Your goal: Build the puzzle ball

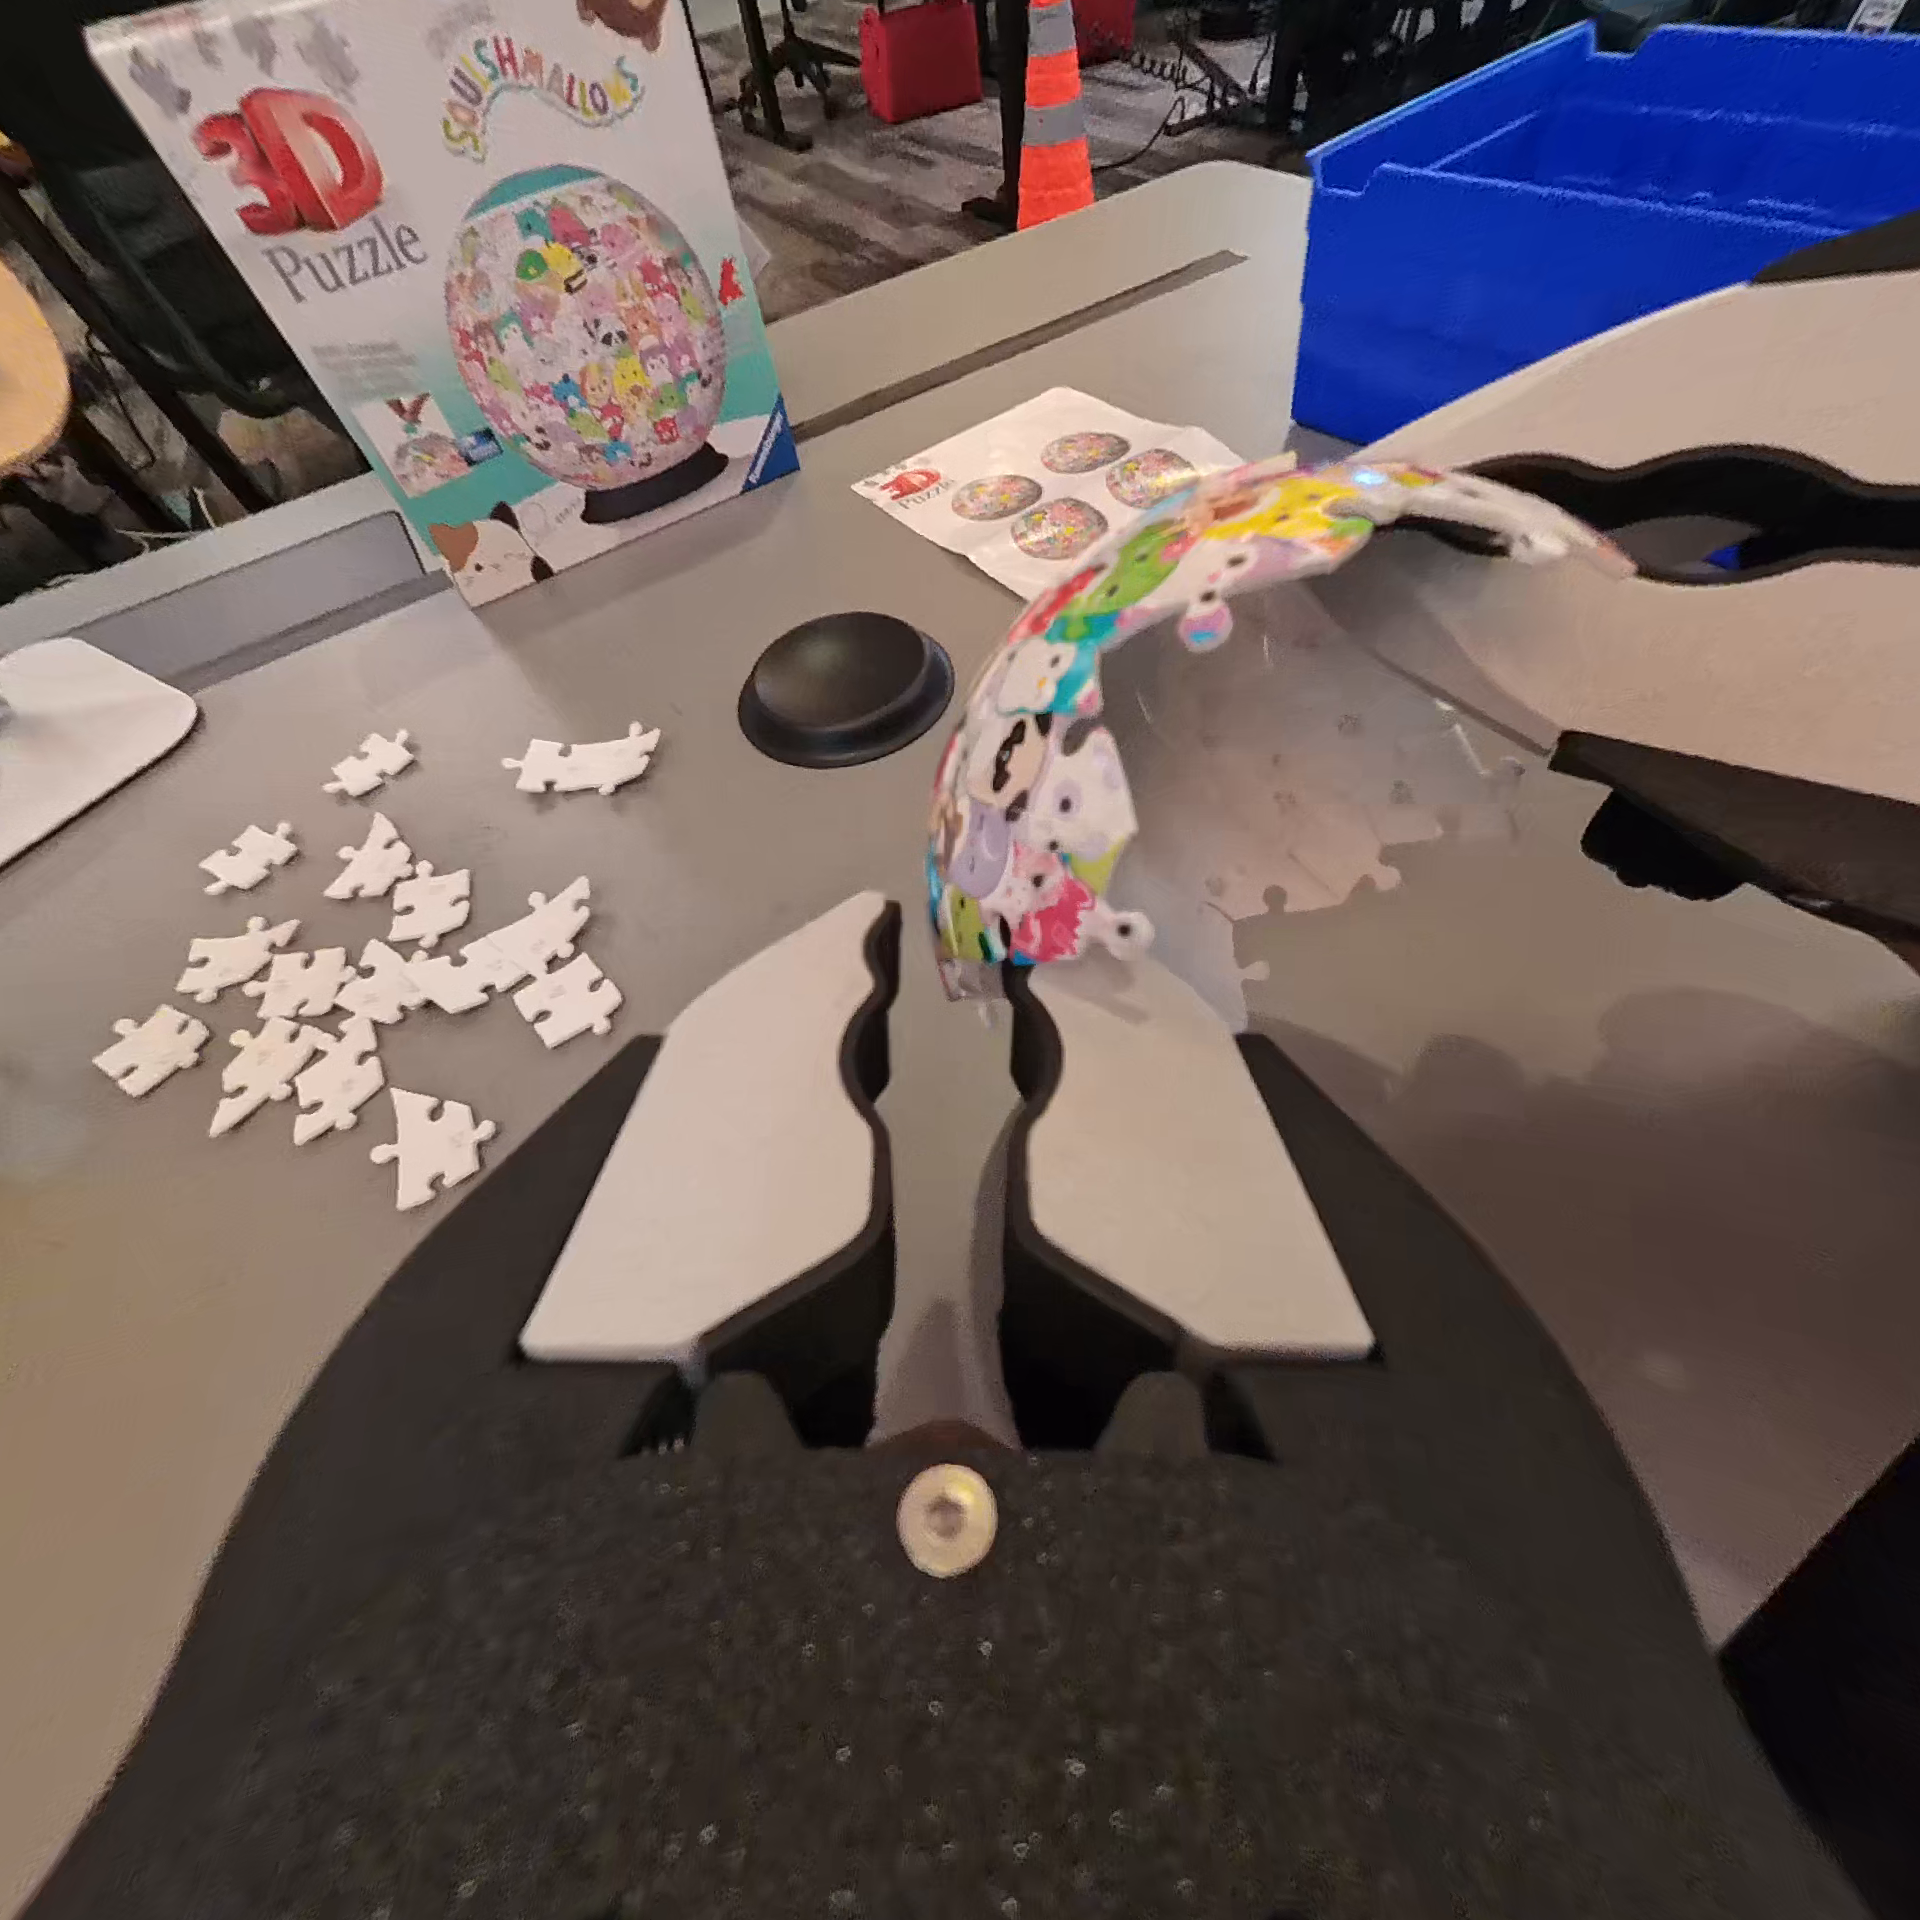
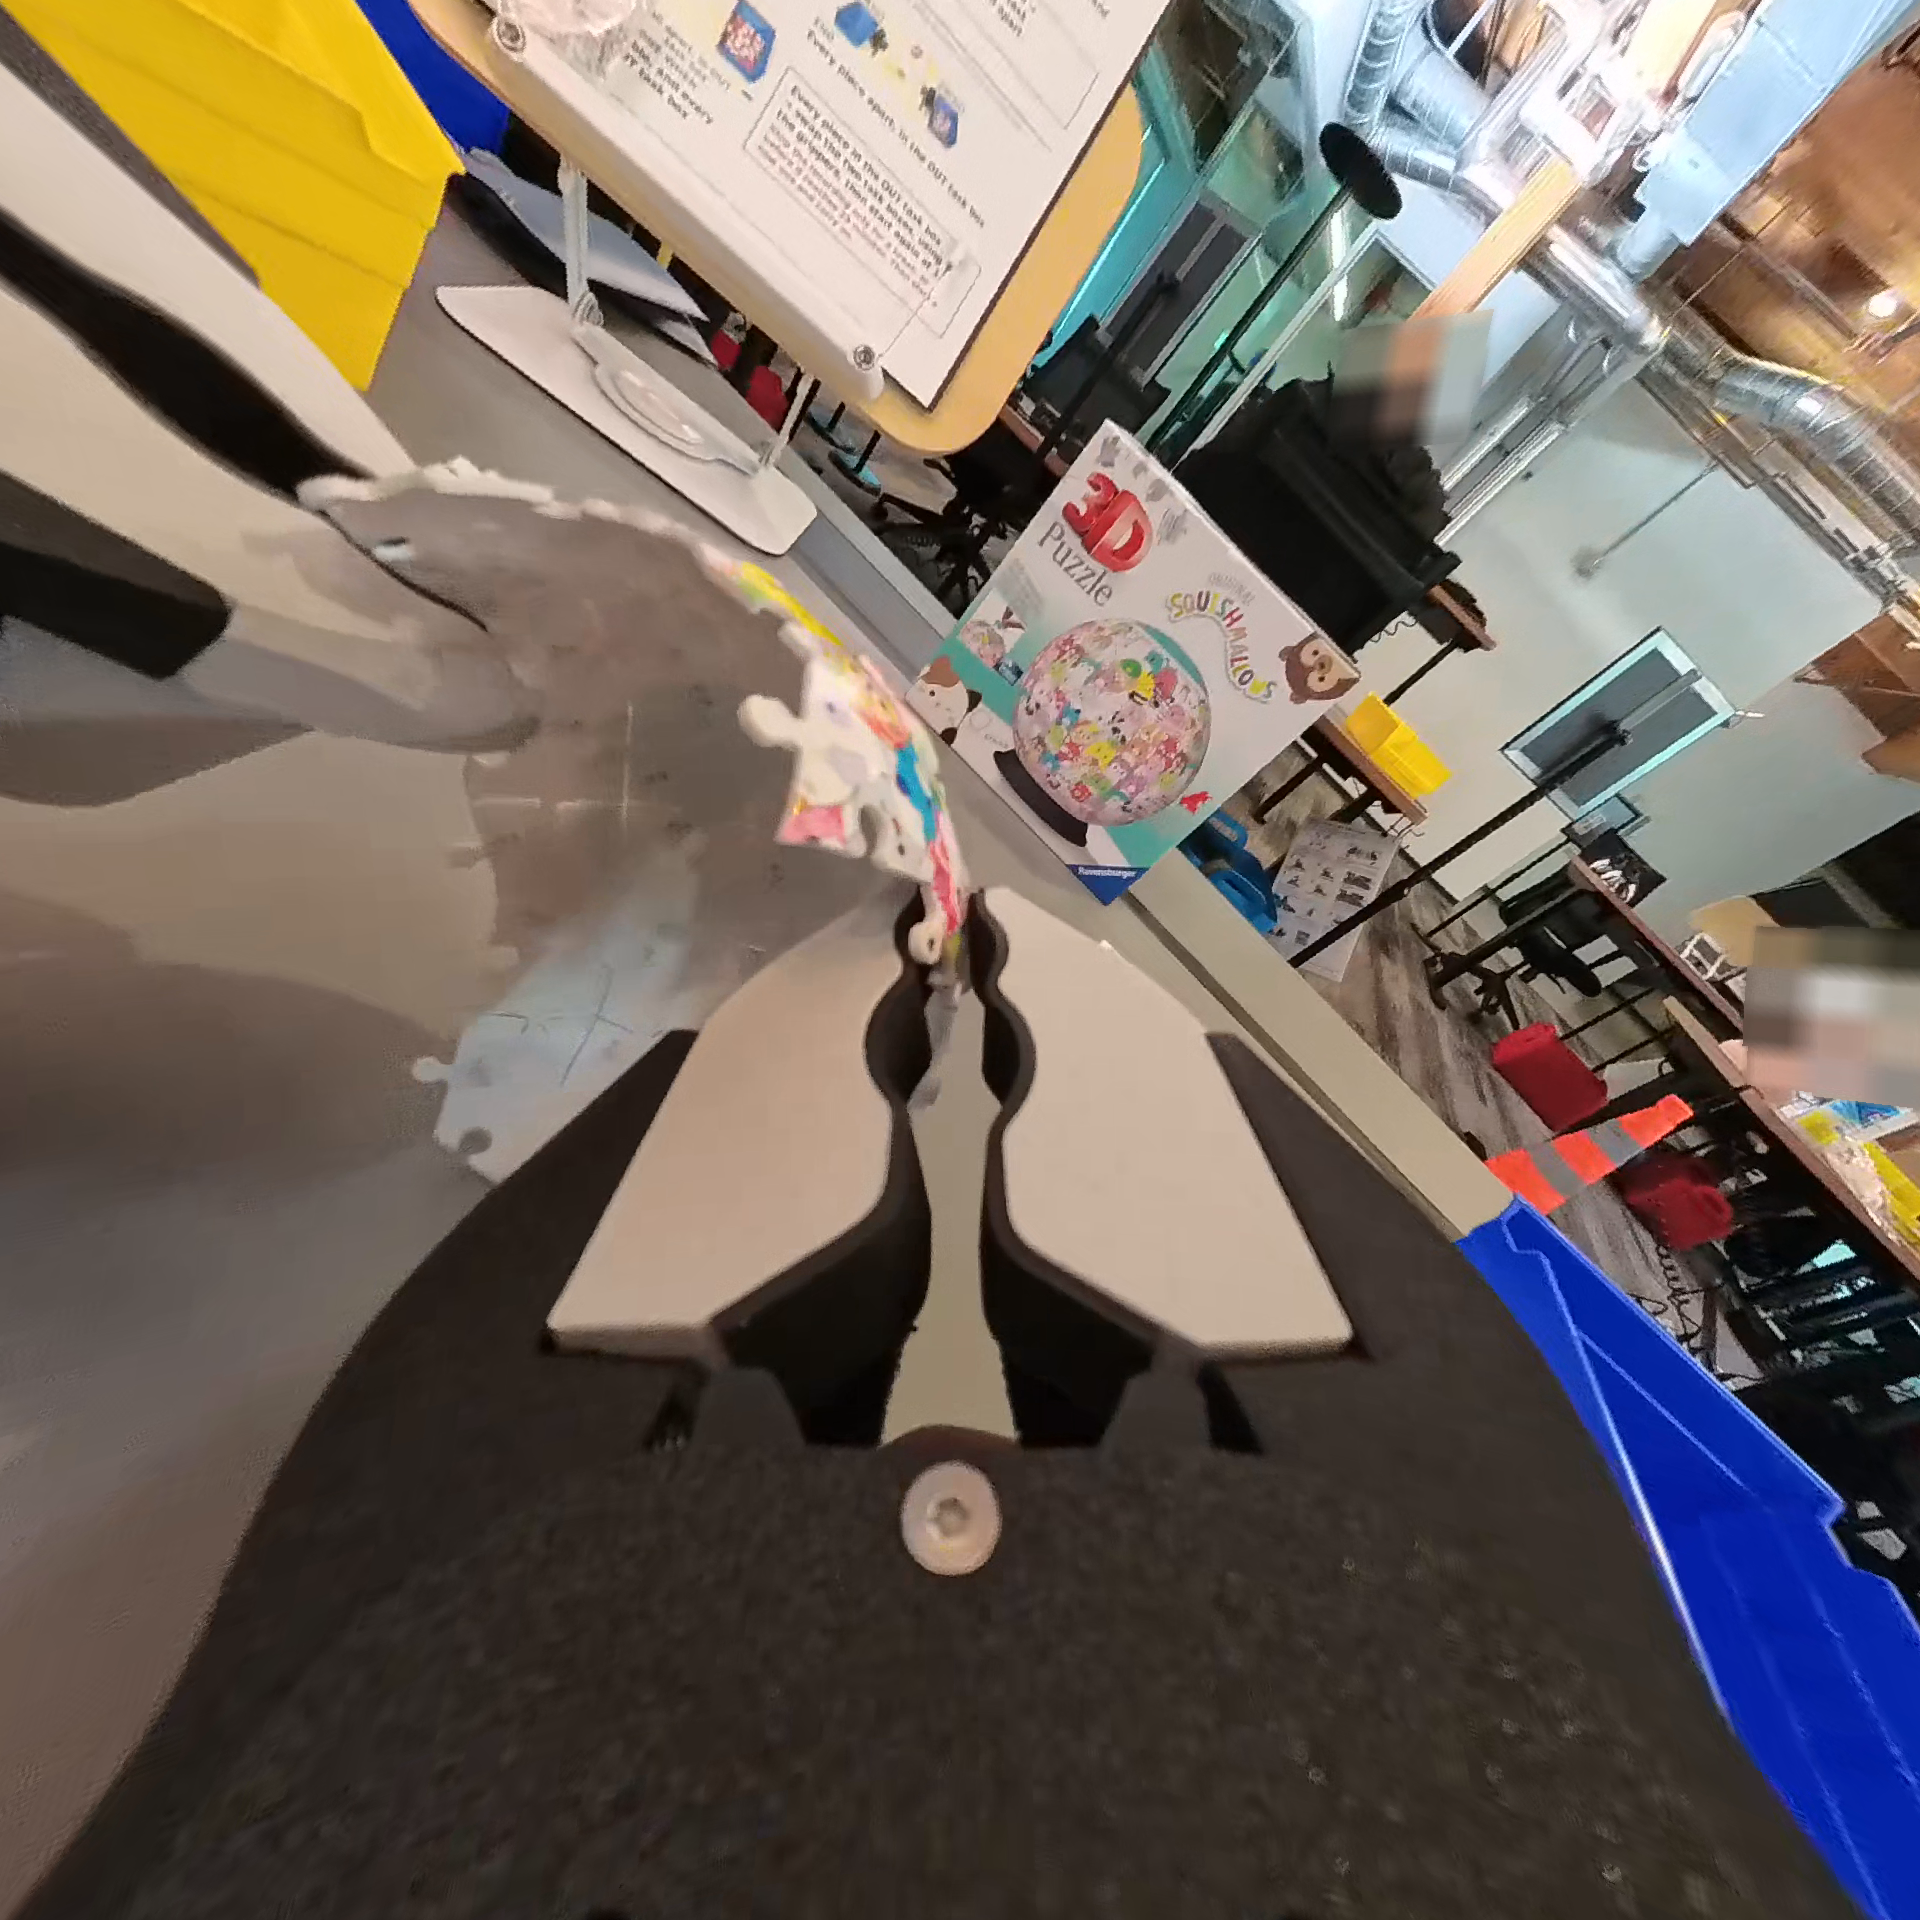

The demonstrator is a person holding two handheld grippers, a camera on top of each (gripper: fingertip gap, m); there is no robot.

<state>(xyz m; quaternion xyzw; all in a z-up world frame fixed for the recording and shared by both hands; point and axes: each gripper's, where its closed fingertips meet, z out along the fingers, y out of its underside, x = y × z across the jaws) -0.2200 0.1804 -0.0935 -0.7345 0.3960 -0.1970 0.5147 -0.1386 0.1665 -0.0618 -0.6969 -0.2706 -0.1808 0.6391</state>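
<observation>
Grey table [image 1: 675, 644] in a busy workshop, and the puzzle box [image 1: 436, 281] stands upright at its far edge, our landmark. Held in the air to the right of the box and nearer the cameras is the half-built puzzle ball [image 1: 1049, 748], a curved shell of joined pieces, bright cartoon print outside, plain grey inside.

The left wrist view gives the table layout. In front of the box sits one black round stand [image 1: 847, 688]; to the box's right lies one printed leaflet [image 1: 1039, 488], and beyond that a blue bin [image 1: 1558, 229]. Left of the stand and nearer than the box, the loose white pieces [image 1: 353, 977] lie face-down: roughly seventeen, some overlapping, so the count is approximate. One orange cone [image 1: 1055, 114] stands on the floor behind the box.

The left gripper [image 1: 951, 940] has its fingers close together, and the shell's lower edge sits right at the tips; this view cannot settle the grip. The right gripper [image 1: 1558, 540] reaches in from the right, clamped on the shell's upper rim.

The right wrist view adds what the left lacks: the right gripper [image 2: 951, 935] pinching the shell's edge between narrow fingers, an instruction board [image 2: 831, 156] on a white stand, yellow bins [image 2: 260, 156].
</observation>
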